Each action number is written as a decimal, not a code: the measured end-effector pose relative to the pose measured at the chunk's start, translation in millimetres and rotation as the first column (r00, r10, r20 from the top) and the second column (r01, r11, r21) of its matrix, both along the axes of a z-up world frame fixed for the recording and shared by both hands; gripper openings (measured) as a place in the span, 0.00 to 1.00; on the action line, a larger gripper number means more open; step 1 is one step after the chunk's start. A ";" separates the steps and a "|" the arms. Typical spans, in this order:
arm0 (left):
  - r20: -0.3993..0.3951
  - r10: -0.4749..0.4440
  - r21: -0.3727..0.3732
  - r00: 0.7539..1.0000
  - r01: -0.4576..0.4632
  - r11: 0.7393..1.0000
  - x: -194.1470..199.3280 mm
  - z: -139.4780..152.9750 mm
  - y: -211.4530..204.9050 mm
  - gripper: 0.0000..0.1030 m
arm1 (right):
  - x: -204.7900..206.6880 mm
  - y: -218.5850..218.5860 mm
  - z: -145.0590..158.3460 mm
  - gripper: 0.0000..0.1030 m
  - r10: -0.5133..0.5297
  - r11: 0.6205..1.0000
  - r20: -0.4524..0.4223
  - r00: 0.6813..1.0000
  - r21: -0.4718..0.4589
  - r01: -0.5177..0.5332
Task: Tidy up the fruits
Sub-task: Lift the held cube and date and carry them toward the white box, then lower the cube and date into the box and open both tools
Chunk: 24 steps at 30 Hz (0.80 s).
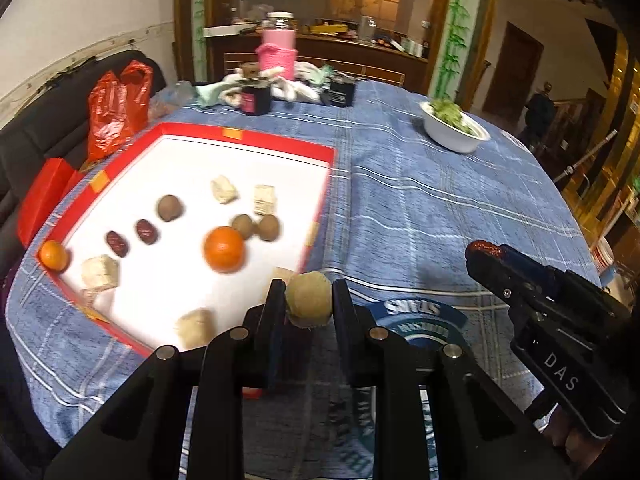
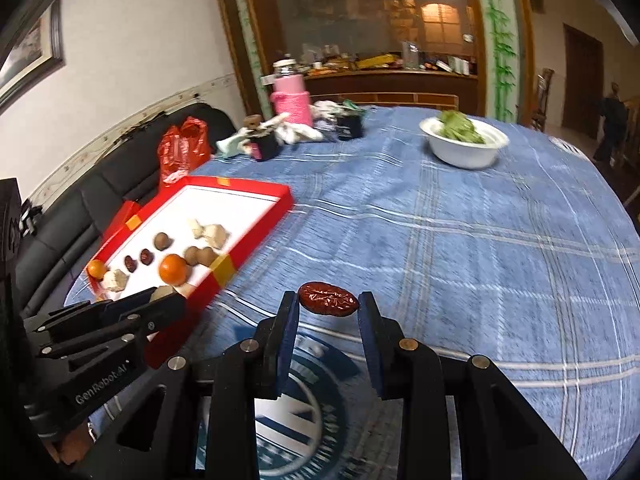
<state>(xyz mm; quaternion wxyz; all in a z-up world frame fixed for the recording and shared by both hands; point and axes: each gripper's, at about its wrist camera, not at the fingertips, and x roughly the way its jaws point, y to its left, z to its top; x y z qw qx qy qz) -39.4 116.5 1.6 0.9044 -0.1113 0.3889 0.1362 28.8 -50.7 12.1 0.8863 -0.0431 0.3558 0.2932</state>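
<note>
The left gripper (image 1: 309,294) has its jaws clenched on a pale round fruit (image 1: 309,297), carried just above the near right corner of the red-rimmed tray (image 1: 276,134). The right gripper (image 2: 328,304) grasps a red date (image 2: 327,299) end to end, above the blue plaid tablecloth (image 2: 460,240) covering the surface and well apart from the tray.

The tray already holds a large orange (image 1: 224,249), a small orange (image 1: 53,255) at its left corner, two red dates (image 1: 132,237) side by side, three brown round fruits (image 1: 170,207), and pale cubes (image 1: 224,189).

Judged step: deliver each held piece to its matching group.

- Carry the red date over the tray rim with clearance and lower it just beside the two dates in the tray.
- Set the pale round fruit on bare white tray floor, clear of the large orange; round fruit probably rolls, so release low.
- Move one gripper at a time near the tray; both approach the same corner and may collide.
- Open the jaws only once the piece rests on the tray.
</note>
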 end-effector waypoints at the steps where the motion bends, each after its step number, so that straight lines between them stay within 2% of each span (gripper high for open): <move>1: -0.001 0.011 0.000 1.000 -0.011 1.000 -1.1 0.5 3.7 0.20 | -0.4 4.4 1.2 0.30 0.010 1.000 0.003 1.000 -0.001 -0.010; 14: -0.003 0.168 0.020 0.986 -0.168 0.986 -11.7 4.9 61.9 0.20 | -8.8 93.0 18.4 0.30 0.189 0.982 0.035 0.981 -0.010 -0.189; 24: 0.015 0.230 0.022 0.973 -0.231 0.973 -12.4 10.5 93.4 0.20 | -15.2 119.3 22.9 0.30 0.247 0.969 0.042 0.968 -0.007 -0.247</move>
